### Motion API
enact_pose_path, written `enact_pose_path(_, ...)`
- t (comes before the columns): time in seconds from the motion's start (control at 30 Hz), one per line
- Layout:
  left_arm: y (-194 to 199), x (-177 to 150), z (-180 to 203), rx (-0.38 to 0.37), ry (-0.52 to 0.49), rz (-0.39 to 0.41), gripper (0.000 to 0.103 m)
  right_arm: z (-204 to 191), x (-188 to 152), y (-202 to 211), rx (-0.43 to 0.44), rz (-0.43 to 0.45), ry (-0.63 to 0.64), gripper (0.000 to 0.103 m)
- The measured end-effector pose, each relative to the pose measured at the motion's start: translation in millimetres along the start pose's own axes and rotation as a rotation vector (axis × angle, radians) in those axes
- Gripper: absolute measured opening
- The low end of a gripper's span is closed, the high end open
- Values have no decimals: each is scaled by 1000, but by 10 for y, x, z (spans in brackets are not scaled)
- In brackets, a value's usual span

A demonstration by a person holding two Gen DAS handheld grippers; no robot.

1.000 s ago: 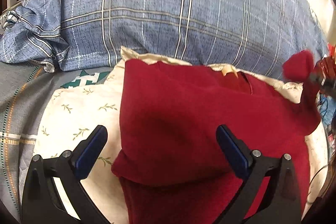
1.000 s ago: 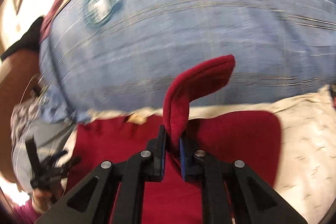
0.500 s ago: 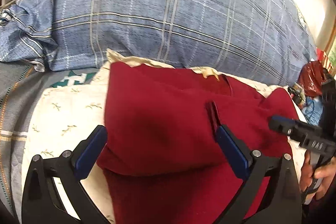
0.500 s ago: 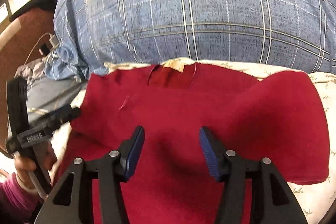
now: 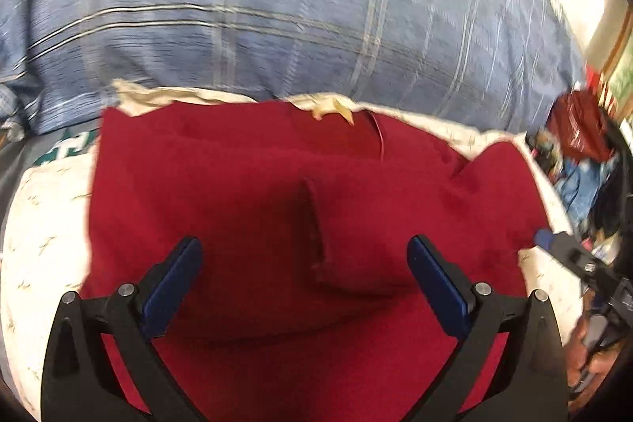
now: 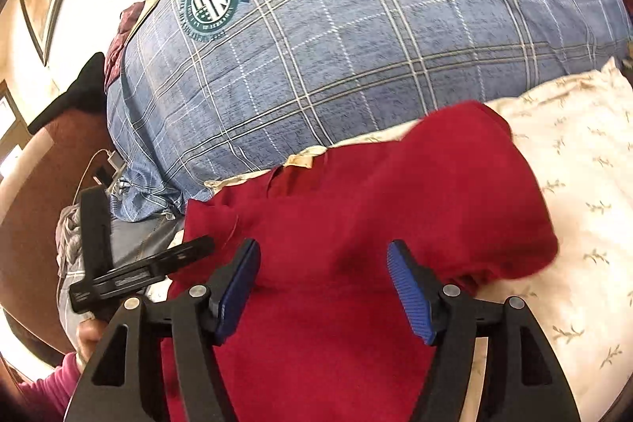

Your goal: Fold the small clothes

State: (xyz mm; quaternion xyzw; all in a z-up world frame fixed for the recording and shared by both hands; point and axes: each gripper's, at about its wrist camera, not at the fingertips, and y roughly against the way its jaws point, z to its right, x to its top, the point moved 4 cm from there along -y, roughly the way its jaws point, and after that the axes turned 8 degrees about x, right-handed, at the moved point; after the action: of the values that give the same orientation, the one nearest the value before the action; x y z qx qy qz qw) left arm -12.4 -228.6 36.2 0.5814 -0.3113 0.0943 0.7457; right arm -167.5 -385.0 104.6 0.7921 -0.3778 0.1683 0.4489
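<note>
My right gripper [image 6: 322, 287] up front — blue pads wide apart, nothing between them. Under it, red top [image 6: 368, 220] lies spread on cream pillow with little leaf prints [image 6: 573, 184]. One red flap folded over on right side. Behind, big blue checked pillow [image 6: 356, 38] with round green badge. Left gripper [image 6: 205, 244] pokes in from left, tip at edge of red top — can't tell its jaws. Pink sleeve [image 6: 43, 390] low in corner.

garment [image 5: 277, 208] on pillow [image 5: 43, 224] | quilt [image 5: 277, 6] behind both
</note>
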Motion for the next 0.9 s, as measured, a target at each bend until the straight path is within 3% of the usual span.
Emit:
enact_pose_path(0.03,-39,3,39,5,-12,-11,96,31,-2,41,-4,5,4,69)
enact_pose_path(0.13,-180,7,196,7,-47,-54,62,134,13,152,-16,22,-1,69)
enact_pose_path(0.17,-210,6,232,14,-59,-63,40,173,20,186,-16,28,-11,69)
enact_pose_path(0.2,-225,15,271,25,-71,-65,28,215,24,218,-17,33,-23,69)
enact_pose_path(0.23,-212,35,292,38,-77,-57,26,268,37,258,-21,41,-41,70)
enact_pose_path(0.27,-191,55,306,46,-81,-48,12,300,46,284,-25,49,-53,70)
enact_pose_path(0.3,-153,88,312,60,-89,-40,5,332,50,314,-26,54,-59,70)
enact_pose_path(0.5,297,359,1,38,-44,53,5,394,161,476,-69,93,-50,71)
enact_pose_path(0.63,518,376,-462,89,12,94,5,463,222,499,-105,94,-54,74)
enact_pose_path(0.77,325,151,-853,130,63,16,5,582,230,317,-138,35,-73,77)
enact_pose_path(0.9,196,40,-856,139,58,-1,5,651,241,60,-159,-18,-94,77)
